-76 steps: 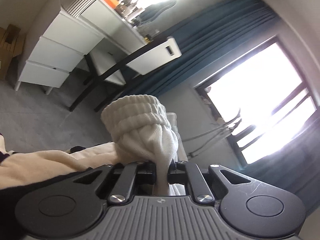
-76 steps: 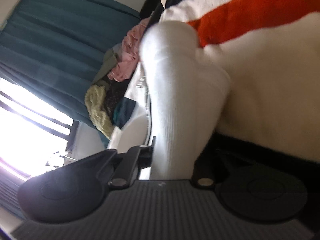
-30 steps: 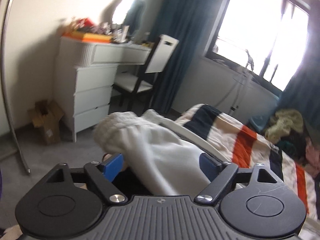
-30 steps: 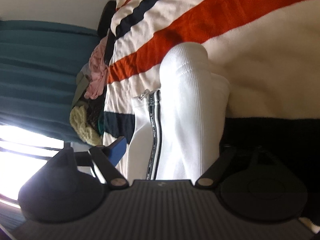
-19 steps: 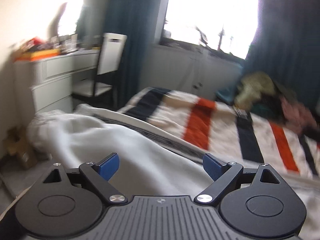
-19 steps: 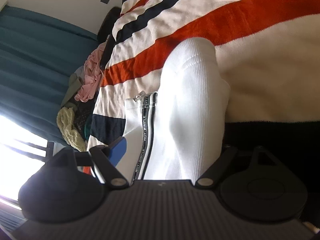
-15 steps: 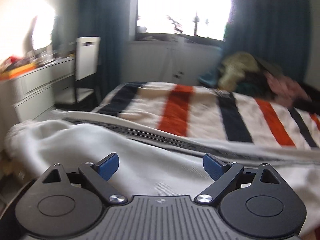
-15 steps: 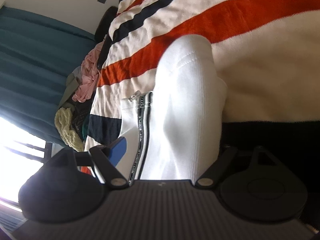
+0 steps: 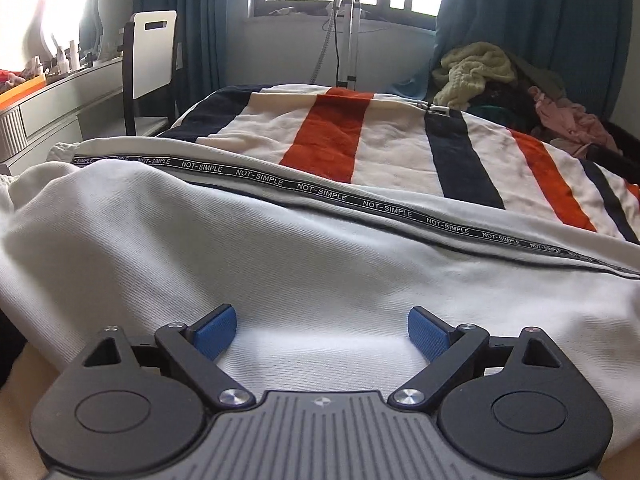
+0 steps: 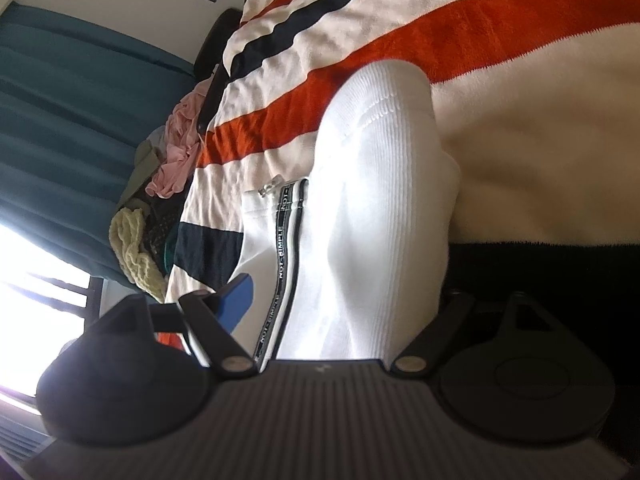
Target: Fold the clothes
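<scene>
A white garment [image 9: 280, 264] with a black "NOT-SIMPLE" tape stripe lies spread across the near part of the striped bed. My left gripper [image 9: 322, 330] is open, its blue pads low over the white cloth and holding nothing. In the right wrist view the same garment [image 10: 376, 208] lies as a ribbed white fold running between the jaws. My right gripper [image 10: 340, 300] is open; its left blue pad [image 10: 238, 300] shows, the right pad is hidden behind the cloth.
The bed cover [image 9: 332, 136] has orange, navy and cream stripes. A pile of clothes [image 9: 504, 80] sits at the far right corner. A chair [image 9: 150, 64] and a white dresser [image 9: 44, 112] stand to the left, by curtains and a window.
Both grippers let go of the white garment and opened. The left gripper swung from facing the dresser to facing along the bed; the garment now lies flat on the bed.
</scene>
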The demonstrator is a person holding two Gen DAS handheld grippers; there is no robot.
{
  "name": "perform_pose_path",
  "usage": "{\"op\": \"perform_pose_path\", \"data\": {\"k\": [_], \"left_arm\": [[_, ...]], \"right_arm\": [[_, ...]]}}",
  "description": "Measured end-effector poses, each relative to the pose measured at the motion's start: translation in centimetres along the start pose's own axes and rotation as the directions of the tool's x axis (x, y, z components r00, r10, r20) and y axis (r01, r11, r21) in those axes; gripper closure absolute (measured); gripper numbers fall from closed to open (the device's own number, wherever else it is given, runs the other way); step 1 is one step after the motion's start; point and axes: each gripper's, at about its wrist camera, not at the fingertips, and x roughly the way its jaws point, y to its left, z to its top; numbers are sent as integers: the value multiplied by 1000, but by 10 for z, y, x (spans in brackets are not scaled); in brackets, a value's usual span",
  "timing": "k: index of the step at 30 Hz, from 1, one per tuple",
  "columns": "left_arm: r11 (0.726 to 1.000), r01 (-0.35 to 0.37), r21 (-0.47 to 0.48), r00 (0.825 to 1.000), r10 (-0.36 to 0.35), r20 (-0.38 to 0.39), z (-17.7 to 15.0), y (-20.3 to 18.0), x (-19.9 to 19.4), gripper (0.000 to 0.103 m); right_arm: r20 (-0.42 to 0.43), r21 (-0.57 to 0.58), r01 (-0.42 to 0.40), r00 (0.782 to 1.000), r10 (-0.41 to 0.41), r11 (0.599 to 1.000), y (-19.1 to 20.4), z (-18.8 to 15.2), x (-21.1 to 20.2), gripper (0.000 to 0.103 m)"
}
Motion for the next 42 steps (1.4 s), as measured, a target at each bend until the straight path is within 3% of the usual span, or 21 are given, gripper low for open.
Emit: {"op": "perform_pose_path", "data": {"k": [7, 14, 16, 21, 23, 27, 29, 32, 33, 36, 39, 42], "left_arm": [[1000, 10, 22, 1000, -10, 10, -4, 3, -4, 7], [1000, 30, 4, 999, -30, 12, -3, 6, -5, 7], [1000, 30, -2, 1000, -30, 11, -3, 6, -5, 7], [1000, 24, -8, 1000, -24, 10, -2, 4, -4, 6], [1000, 20, -8, 1000, -19, 8, -2, 4, -4, 6], [1000, 9, 18, 1000, -9, 8, -4, 0, -4, 6], [1000, 10, 20, 1000, -10, 6, -4, 1, -3, 5], [1000, 11, 26, 1000, -11, 3, -4, 1, -1, 3], [999, 10, 32, 1000, -10, 4, -5, 0, -1, 3], [999, 9, 39, 1000, -9, 6, -6, 0, 0, 3], [999, 11, 39, 1000, -11, 4, -4, 1, -1, 3], [999, 21, 32, 1000, -22, 4, -3, 3, -2, 3]], "right_arm": [[-14, 21, -15, 1000, 15, 1000, -4, 4, 2, 21], [-35, 158, -116, 992, 123, 981, -24, 24, 6, 20], [-48, 172, -176, 981, 186, 969, -25, 28, 8, 20], [-50, 216, -346, 930, 365, 913, -26, 35, 8, 20], [-61, 253, -353, 923, 379, 901, -32, 37, 12, 20], [-109, 271, -291, 938, 329, 918, -46, 46, 23, 21], [-126, 272, -266, 943, 308, 925, -51, 49, 27, 27], [-149, 211, -239, 950, 273, 948, -48, 53, 30, 31], [-157, 173, -213, 958, 240, 962, -44, 53, 30, 38], [-157, 45, -113, 981, 119, 993, -34, 52, 25, 76], [-124, -95, -128, 985, 116, 987, -15, 50, 12, 82], [-60, -304, -160, 987, 148, 939, 22, 37, -11, 84]]}}
